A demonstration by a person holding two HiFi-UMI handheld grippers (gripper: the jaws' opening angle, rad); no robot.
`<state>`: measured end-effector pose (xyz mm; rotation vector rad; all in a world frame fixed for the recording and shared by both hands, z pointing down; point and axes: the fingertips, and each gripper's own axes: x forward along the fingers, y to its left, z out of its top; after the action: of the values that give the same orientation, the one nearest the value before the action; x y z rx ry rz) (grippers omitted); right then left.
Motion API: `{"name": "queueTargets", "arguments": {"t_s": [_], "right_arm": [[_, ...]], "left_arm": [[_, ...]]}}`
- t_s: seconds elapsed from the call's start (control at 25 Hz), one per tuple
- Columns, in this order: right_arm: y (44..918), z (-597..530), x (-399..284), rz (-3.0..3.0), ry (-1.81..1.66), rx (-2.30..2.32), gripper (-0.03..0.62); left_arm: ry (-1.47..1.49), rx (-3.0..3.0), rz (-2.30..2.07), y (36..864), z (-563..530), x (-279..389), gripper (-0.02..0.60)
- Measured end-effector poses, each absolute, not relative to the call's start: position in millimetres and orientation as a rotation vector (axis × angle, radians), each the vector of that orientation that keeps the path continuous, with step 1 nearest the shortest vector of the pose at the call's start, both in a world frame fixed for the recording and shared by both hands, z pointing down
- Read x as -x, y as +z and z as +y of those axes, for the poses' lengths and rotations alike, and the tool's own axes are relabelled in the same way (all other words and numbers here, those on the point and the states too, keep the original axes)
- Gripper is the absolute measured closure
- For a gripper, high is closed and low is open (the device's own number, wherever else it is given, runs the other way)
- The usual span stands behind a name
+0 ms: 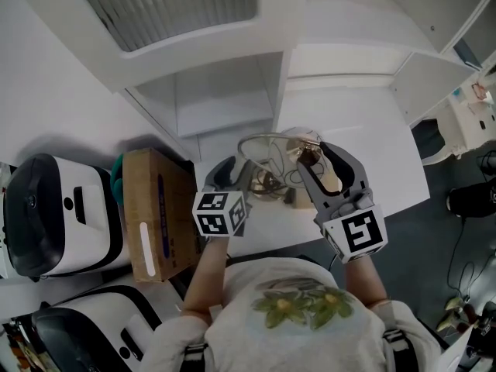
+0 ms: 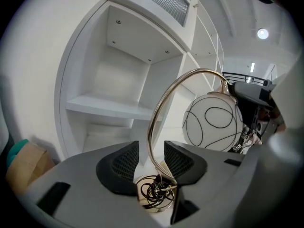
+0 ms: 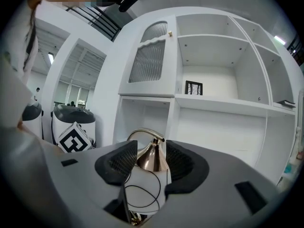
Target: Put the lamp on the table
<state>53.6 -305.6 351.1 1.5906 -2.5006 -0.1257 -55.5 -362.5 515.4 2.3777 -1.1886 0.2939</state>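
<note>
The lamp stands on the white table [image 1: 372, 142]: a gold arched stem [image 2: 155, 120], a white globe [image 2: 213, 121] with black lines, and a round base with the coiled black cord [image 2: 154, 194]. My left gripper [image 2: 151, 161] is open, its pads on either side of the thin stem with a gap on both sides. In the right gripper view the lamp's gold cone cap [image 3: 152, 160] and the globe's top [image 3: 142, 190] sit between the jaws of my right gripper [image 3: 151, 164], which stand wide. In the head view both grippers [image 1: 232, 170] [image 1: 314, 157] flank the lamp [image 1: 271, 178].
A cardboard box [image 1: 155, 215] lies left of my left gripper, with white rounded machines [image 1: 54, 215] beyond it. White shelving [image 1: 225, 99] rises behind the lamp. The table's front edge runs just under my hands; dark floor lies to the right.
</note>
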Motion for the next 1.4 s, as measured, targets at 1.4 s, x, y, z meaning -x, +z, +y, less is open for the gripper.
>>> {"name": "queueTargets", "arguments": {"t_s": [1.4], "right_arm": [[353,-111,-27,-2.752,-0.096,-1.226,0.563]], "left_arm": [[0.073,-2.725,-1.223,397,-134,4,0.552]]}}
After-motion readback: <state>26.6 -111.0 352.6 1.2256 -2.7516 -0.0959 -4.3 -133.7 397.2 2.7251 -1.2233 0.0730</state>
